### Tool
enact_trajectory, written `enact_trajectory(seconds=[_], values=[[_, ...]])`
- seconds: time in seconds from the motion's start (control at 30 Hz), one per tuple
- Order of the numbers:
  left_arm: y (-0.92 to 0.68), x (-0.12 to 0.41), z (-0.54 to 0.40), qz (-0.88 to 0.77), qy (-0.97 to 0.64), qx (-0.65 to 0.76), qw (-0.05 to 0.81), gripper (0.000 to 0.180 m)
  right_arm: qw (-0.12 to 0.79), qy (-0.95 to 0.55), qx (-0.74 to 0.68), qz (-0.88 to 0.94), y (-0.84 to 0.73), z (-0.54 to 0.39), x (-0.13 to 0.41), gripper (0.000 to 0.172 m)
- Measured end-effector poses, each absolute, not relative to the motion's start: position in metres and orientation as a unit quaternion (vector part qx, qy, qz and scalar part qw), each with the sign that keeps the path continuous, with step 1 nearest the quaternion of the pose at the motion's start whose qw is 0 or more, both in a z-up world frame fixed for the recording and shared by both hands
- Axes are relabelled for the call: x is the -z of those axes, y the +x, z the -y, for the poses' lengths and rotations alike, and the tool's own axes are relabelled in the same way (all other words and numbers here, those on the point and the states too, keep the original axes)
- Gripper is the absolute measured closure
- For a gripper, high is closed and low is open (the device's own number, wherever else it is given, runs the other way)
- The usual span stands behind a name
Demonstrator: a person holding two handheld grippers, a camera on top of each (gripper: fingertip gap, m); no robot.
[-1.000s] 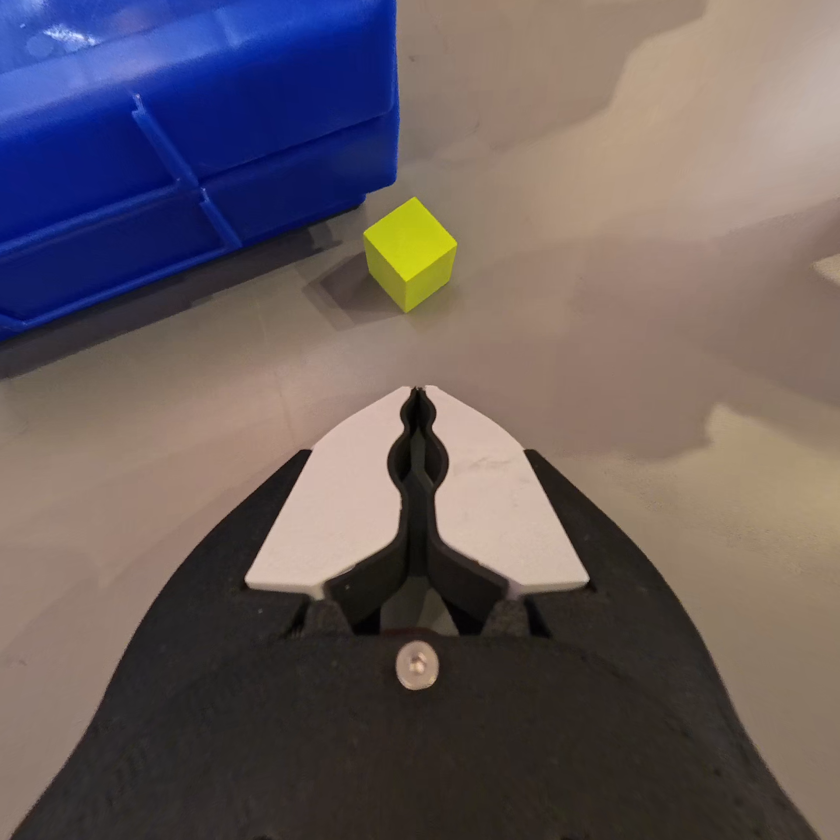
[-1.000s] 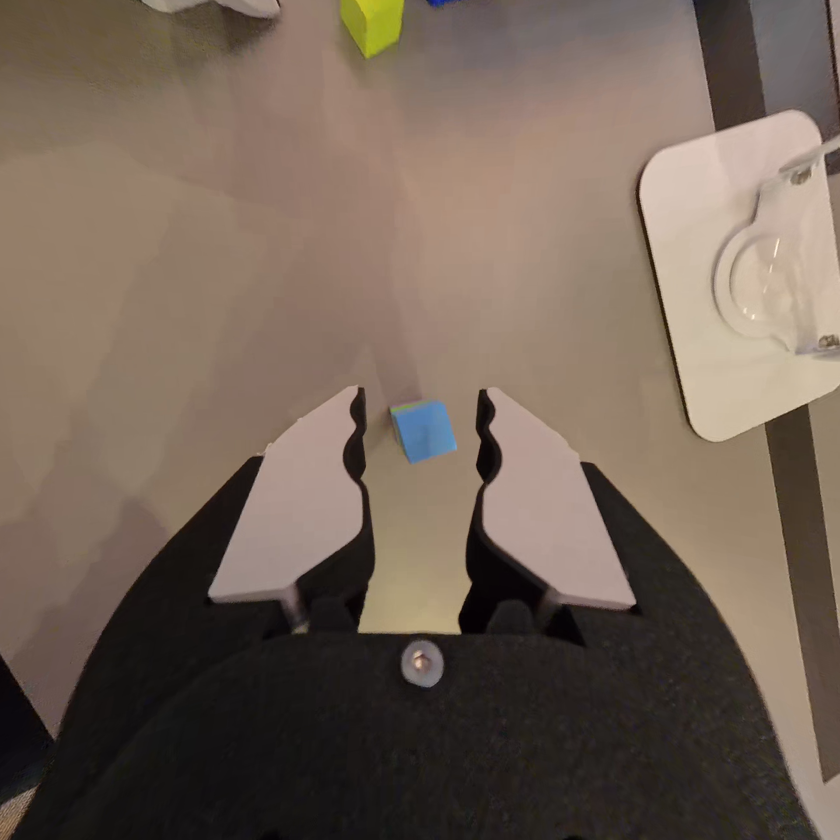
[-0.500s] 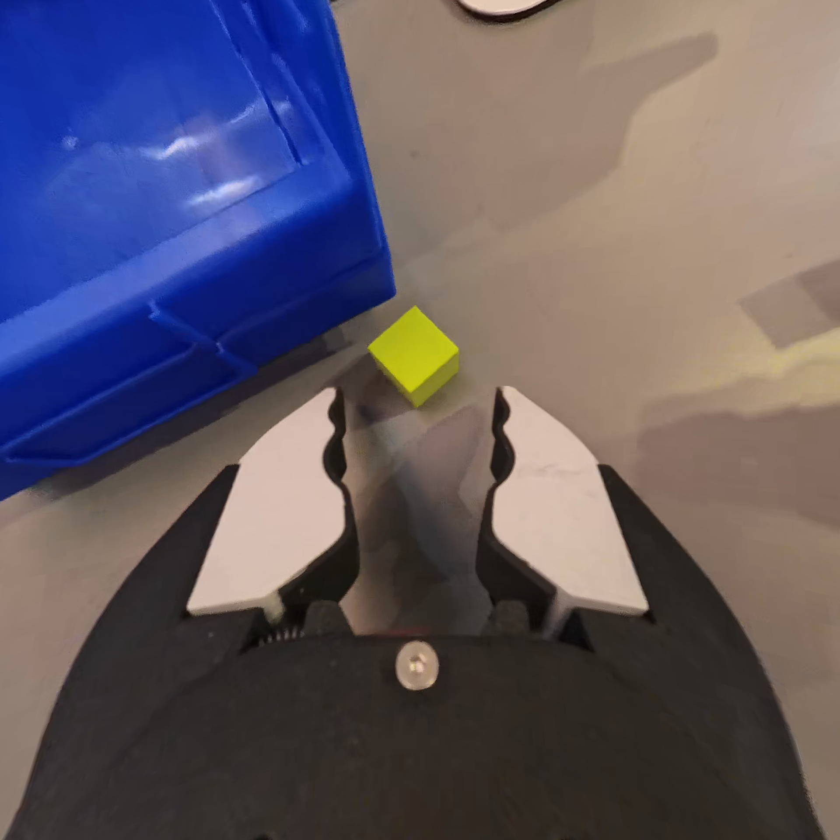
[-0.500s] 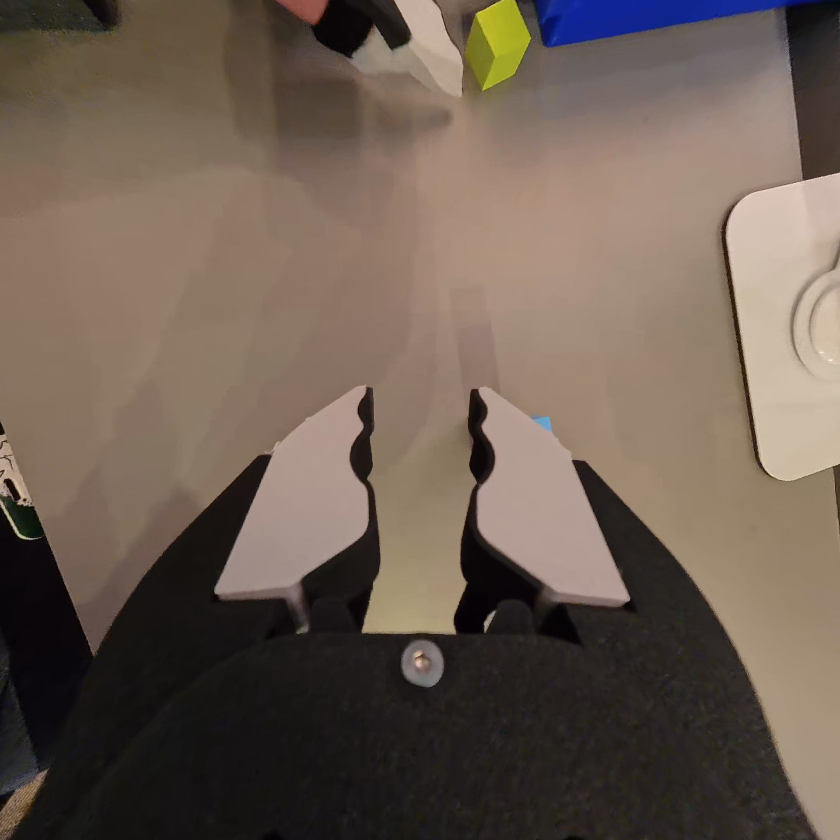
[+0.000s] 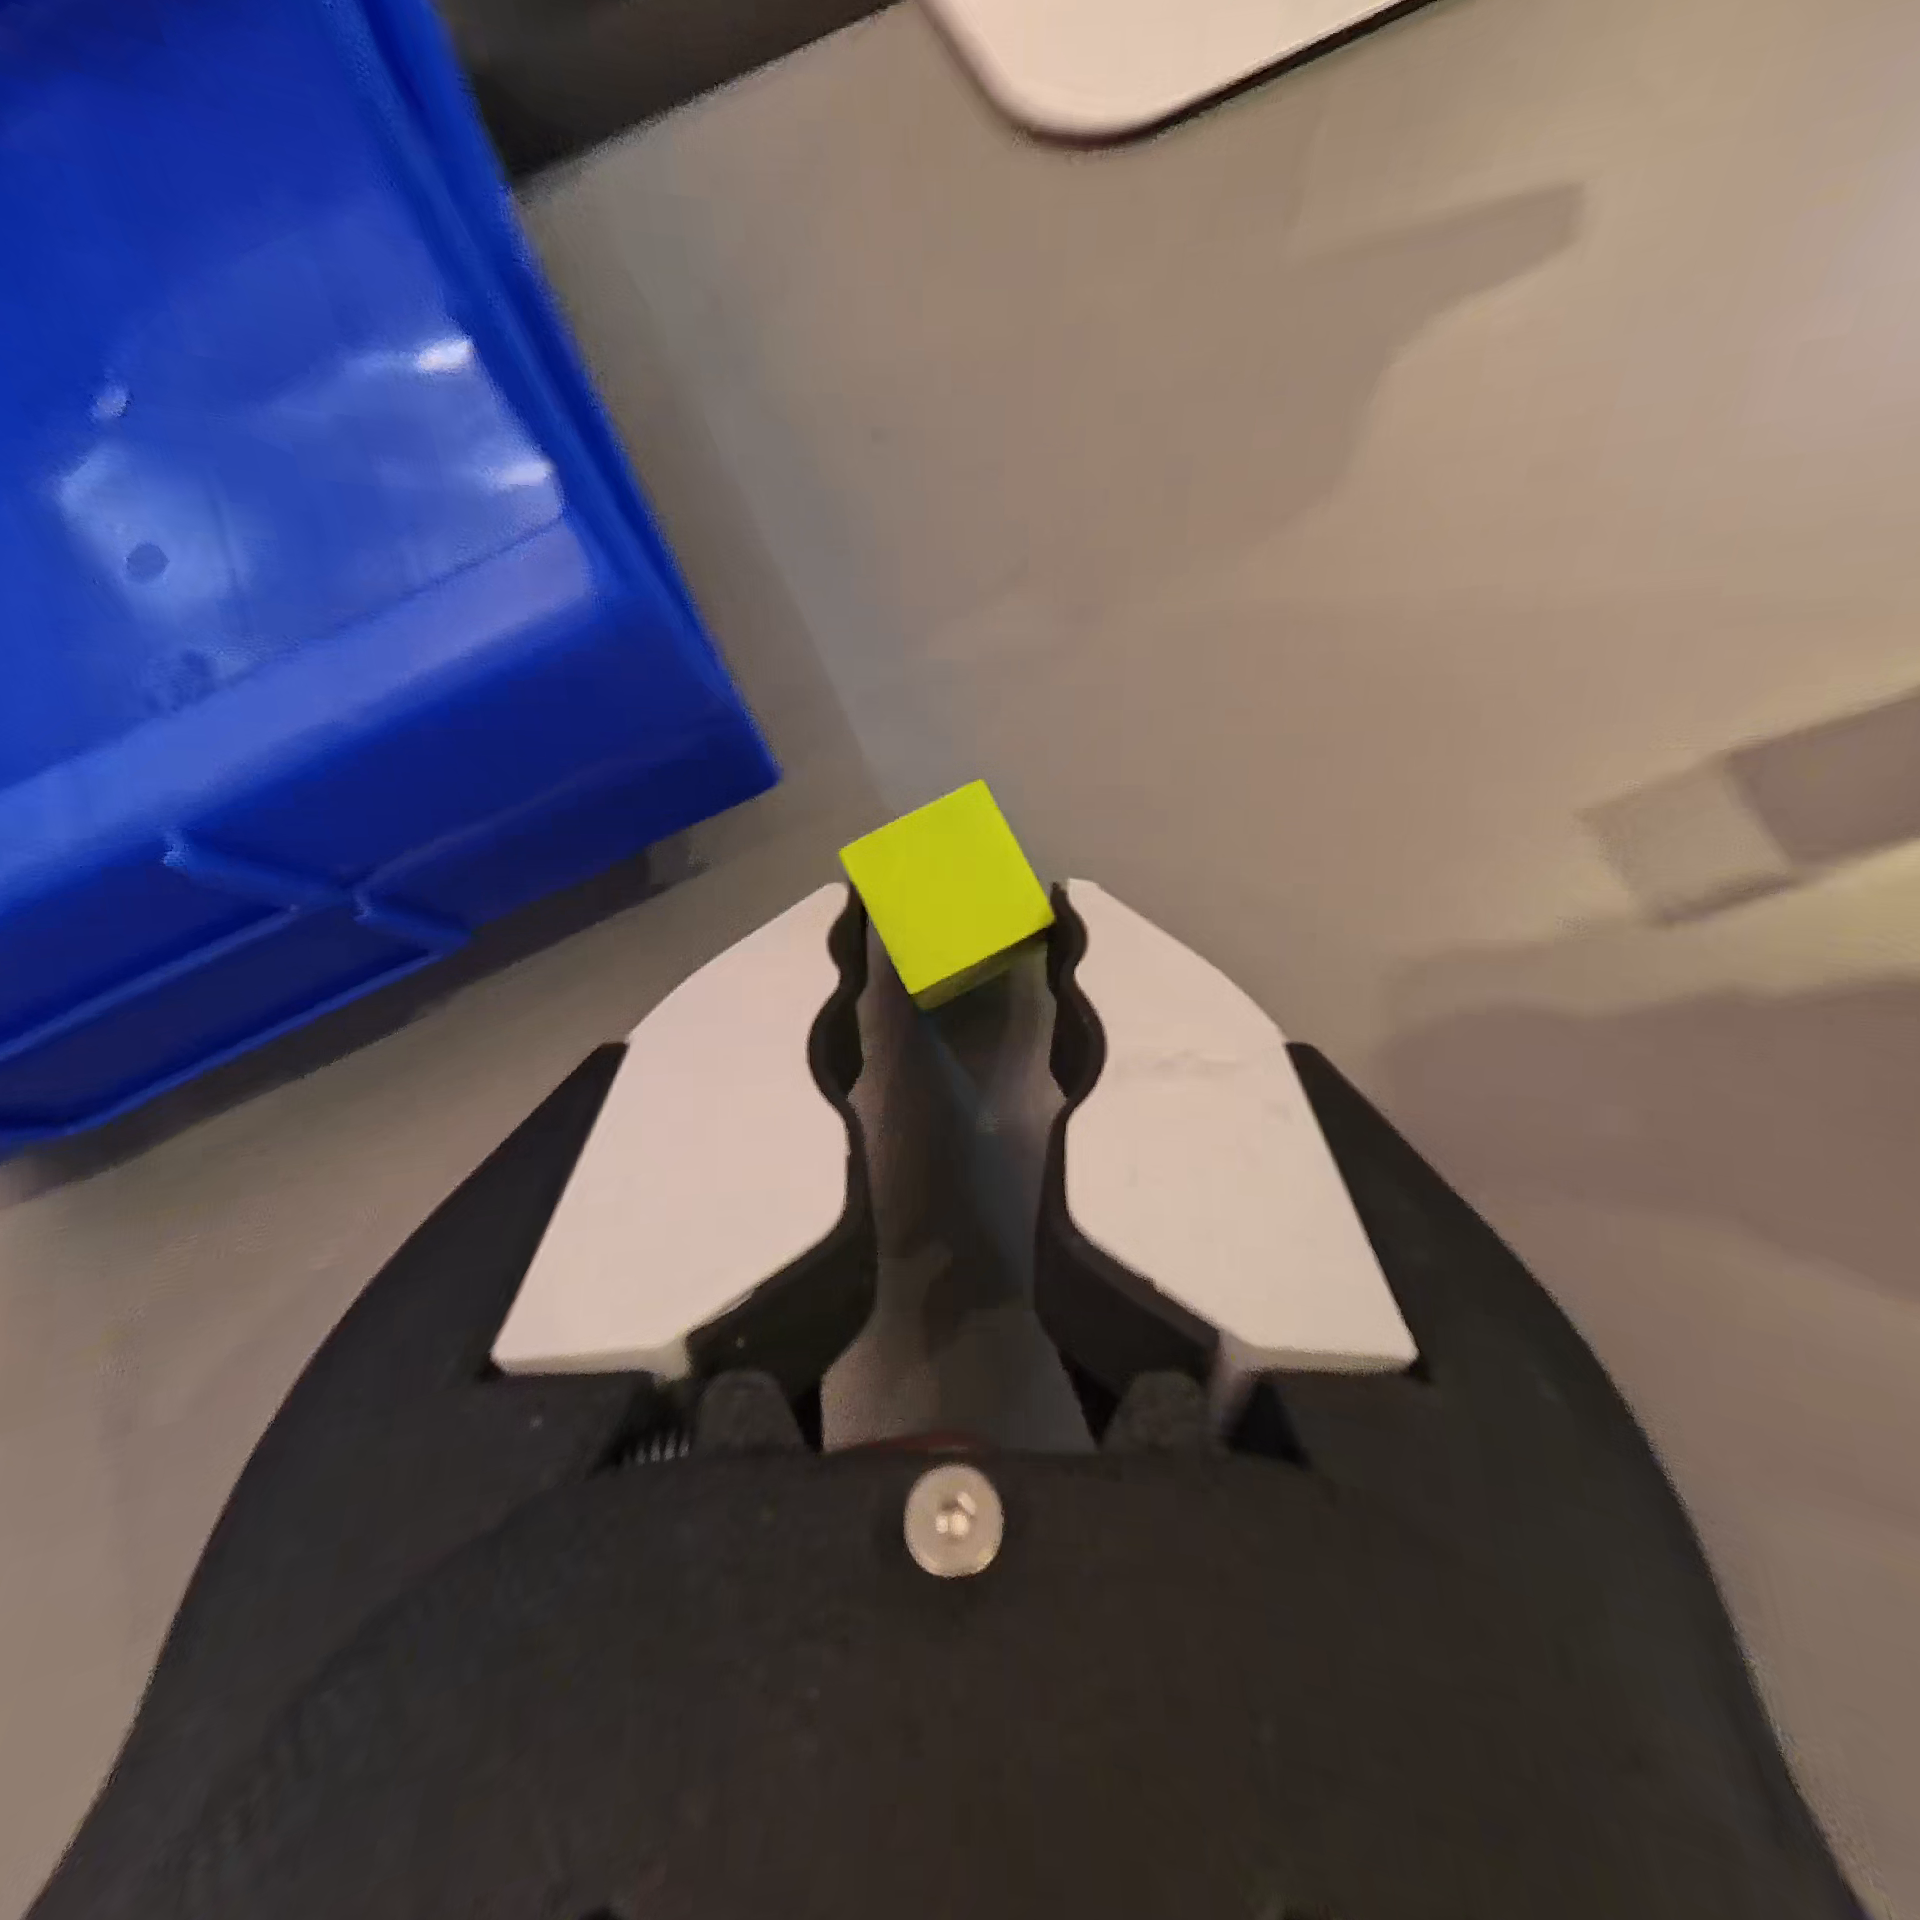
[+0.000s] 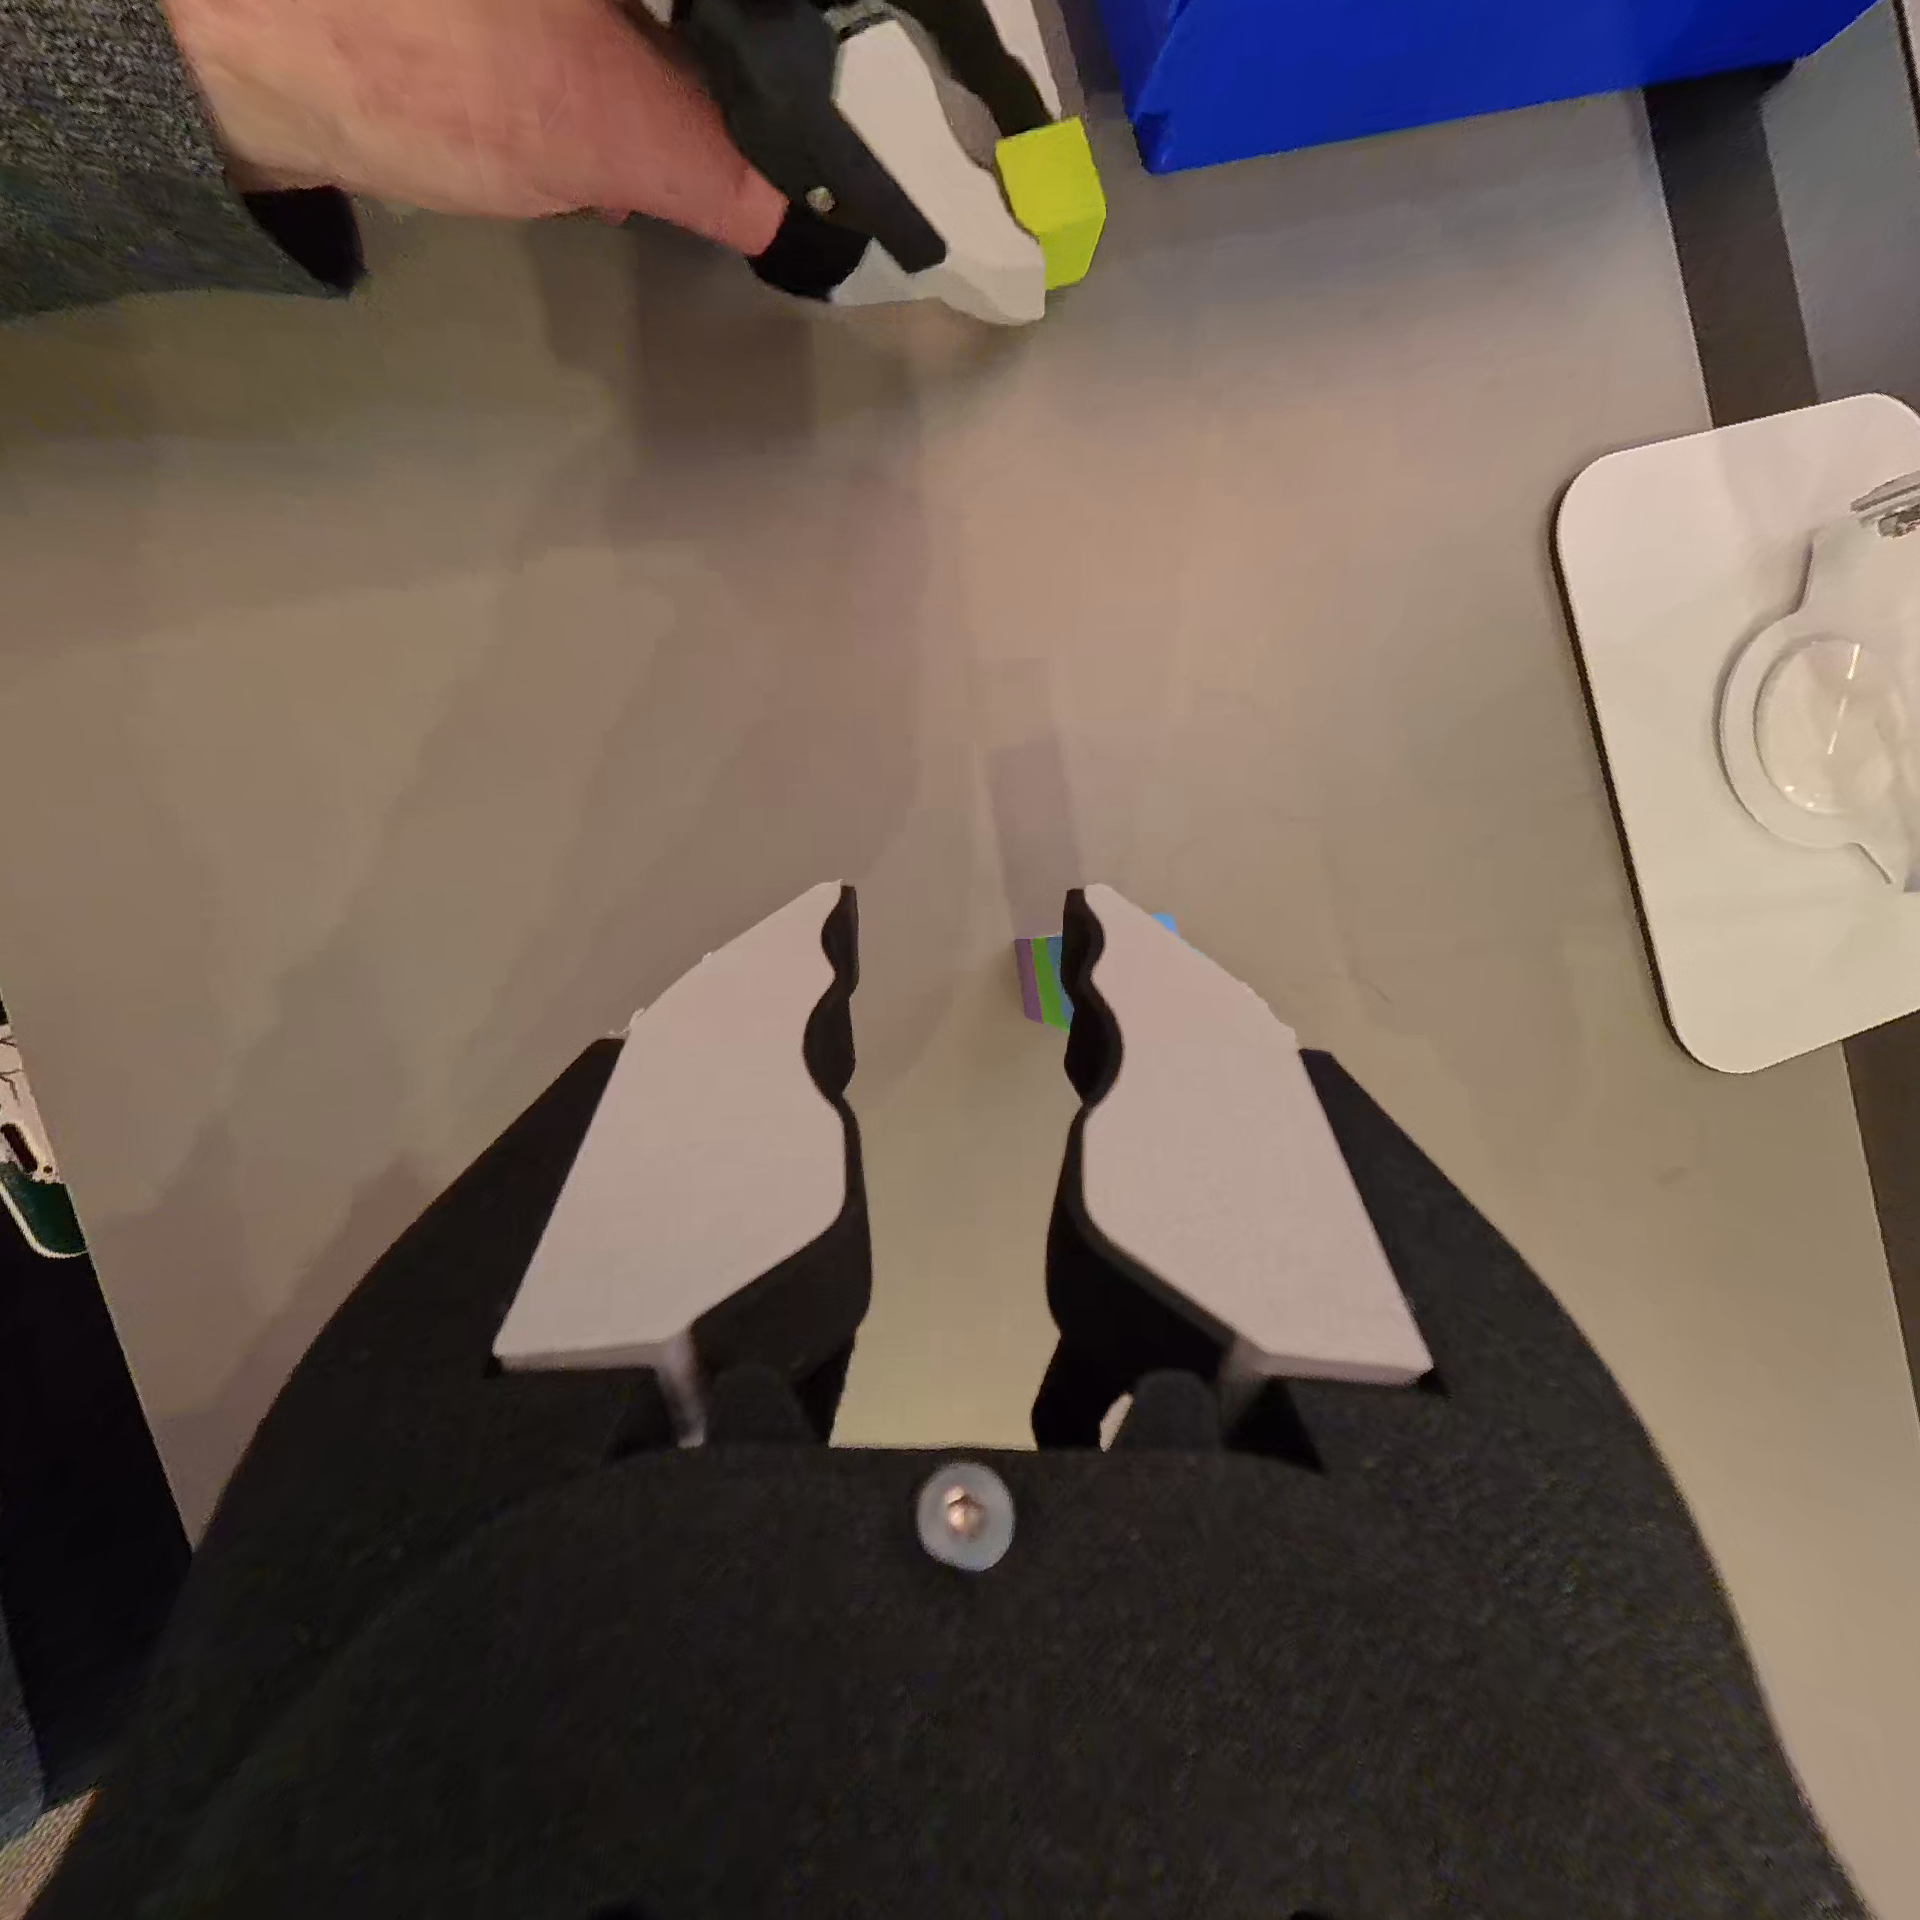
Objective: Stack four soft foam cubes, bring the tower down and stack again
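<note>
Left gripper point(image 5: 951, 914): its jaws are clamped on the small lime-yellow soft foam cube point(image 5: 945, 894) at the very fingertips, just beside the big blue plastic bin point(image 5: 291, 540); the right wrist view shows the cube pinched and apparently lifted off the grey worktop point(image 6: 623, 623).
Right gripper point(image 6: 961, 935): jaws apart with nothing between them, hovering over the worktop.
Tower so far: a stack of three foam cubes point(image 6: 1042, 982), showing purple, green and blue bands, stands on the worktop, partly hidden behind the right gripper's right finger.
Done: three of four cubes appear stacked.
Left: carry the lime-yellow cube across, well apart from the stack now, set it on top, then topple and rebuild.
Bystander item: white square coaster with a clear glass piece point(image 6: 1766, 727).
</note>
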State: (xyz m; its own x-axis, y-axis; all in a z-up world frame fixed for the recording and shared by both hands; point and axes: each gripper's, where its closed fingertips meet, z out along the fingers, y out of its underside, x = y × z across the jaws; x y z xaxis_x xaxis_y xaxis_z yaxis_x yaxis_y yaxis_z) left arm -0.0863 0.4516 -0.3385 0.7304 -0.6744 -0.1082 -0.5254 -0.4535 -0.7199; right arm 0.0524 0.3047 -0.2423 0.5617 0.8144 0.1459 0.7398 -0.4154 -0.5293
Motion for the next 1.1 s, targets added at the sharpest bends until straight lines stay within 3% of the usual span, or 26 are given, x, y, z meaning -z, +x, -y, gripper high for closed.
enact_trajectory(seconds=[0.27, 0.67, 0.93, 1.1], values=[[-0.016, 0.256, -0.347, -0.51, -0.668, 0.299, 0.451, 0.148, 0.323, -0.816, -0.17, 0.449, 0.035, -0.303, 0.224, 0.129], [0.018, 0.244, -0.313, -0.608, -0.59, 0.161, 0.507, 0.148, 0.272, -0.842, -0.304, 0.354, 0.018, -0.3, 0.223, 0.117], [0.023, 0.232, -0.305, -0.619, -0.552, 0.149, 0.539, 0.148, 0.234, -0.851, -0.336, 0.33, 0.019, -0.295, 0.229, 0.135], [0.025, 0.226, -0.302, -0.621, -0.535, 0.147, 0.555, 0.148, 0.226, -0.843, -0.369, 0.321, 0.016, -0.293, 0.226, 0.135]])
